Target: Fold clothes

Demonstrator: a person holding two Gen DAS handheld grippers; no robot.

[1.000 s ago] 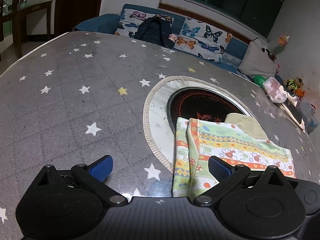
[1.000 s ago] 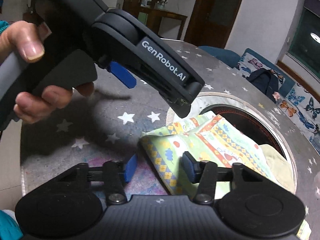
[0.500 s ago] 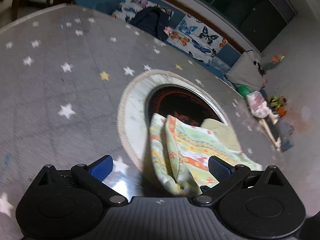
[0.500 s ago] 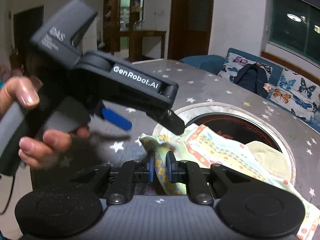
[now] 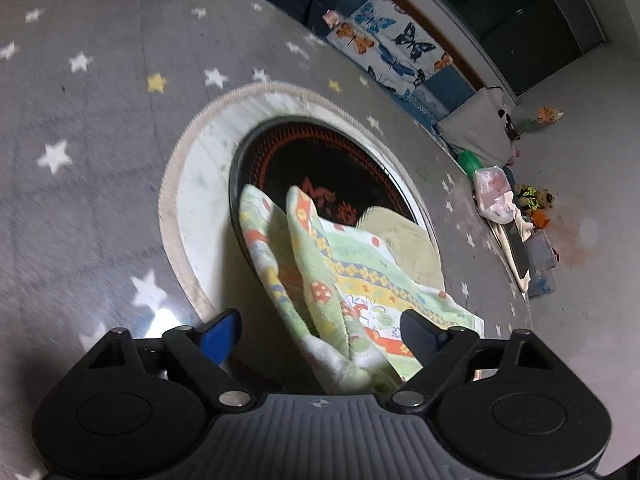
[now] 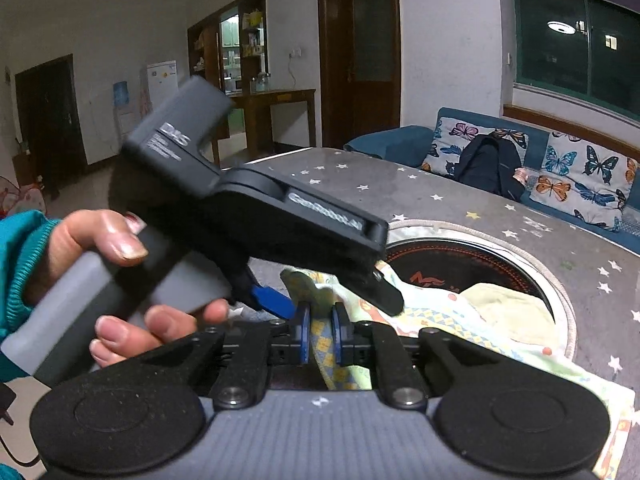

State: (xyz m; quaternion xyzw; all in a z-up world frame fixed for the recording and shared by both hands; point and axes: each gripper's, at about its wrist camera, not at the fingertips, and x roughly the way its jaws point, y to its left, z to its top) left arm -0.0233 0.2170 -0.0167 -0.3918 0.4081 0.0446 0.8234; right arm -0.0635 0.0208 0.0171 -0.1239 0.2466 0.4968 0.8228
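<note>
A small garment (image 5: 344, 276) with a green, yellow and orange print lies partly over the round black hotplate (image 5: 304, 168) set in the star-patterned grey table (image 5: 92, 128). Its near edge is lifted in folds. My right gripper (image 6: 320, 334) is shut on that raised edge of the garment (image 6: 436, 316). My left gripper (image 5: 320, 336) stands wide open, and the lifted cloth hangs between its fingers without being pinched. In the right wrist view a hand (image 6: 120, 248) holds the left gripper (image 6: 332, 300) just above and behind the right one.
A white ring (image 5: 192, 184) surrounds the hotplate. A pale yellow cloth (image 5: 404, 248) lies under the garment. A pink bag (image 5: 494, 192), toys and a box sit at the table's right edge. A sofa with butterfly cushions (image 6: 580, 176) and a dark jacket stands beyond.
My right gripper has shut on the garment's near edge and raised it. My left gripper has tilted down over the garment and stays open, with the lifted cloth now between its fingers.
</note>
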